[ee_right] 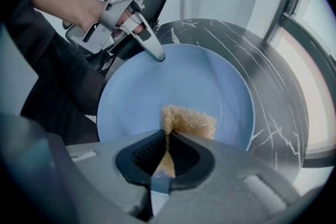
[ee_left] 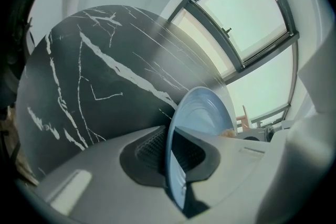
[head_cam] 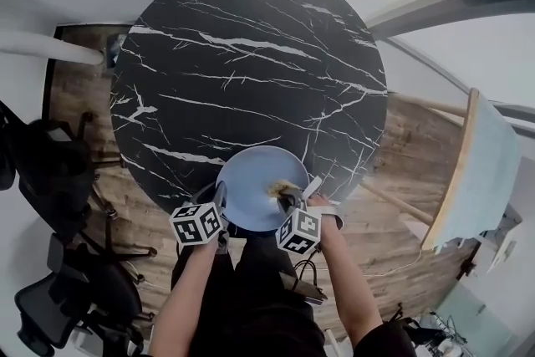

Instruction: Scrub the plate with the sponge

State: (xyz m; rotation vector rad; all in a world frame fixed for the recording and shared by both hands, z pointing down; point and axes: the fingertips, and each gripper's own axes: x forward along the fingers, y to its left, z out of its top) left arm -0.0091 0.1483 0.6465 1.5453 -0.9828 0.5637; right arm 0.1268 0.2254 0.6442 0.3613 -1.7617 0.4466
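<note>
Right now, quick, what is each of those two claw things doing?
Left gripper: closed on the blue plate, at its rim.
Right gripper: closed on the sponge.

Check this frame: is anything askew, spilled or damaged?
Only the plate stands out: it overhangs the near edge of the black marble table, pinched at its rim by the left gripper, while the right gripper holds the sponge over it. No spill or damage shows.

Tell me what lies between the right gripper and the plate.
The sponge: the right gripper pinches it and it lies on the plate, seen in the right gripper view.
</note>
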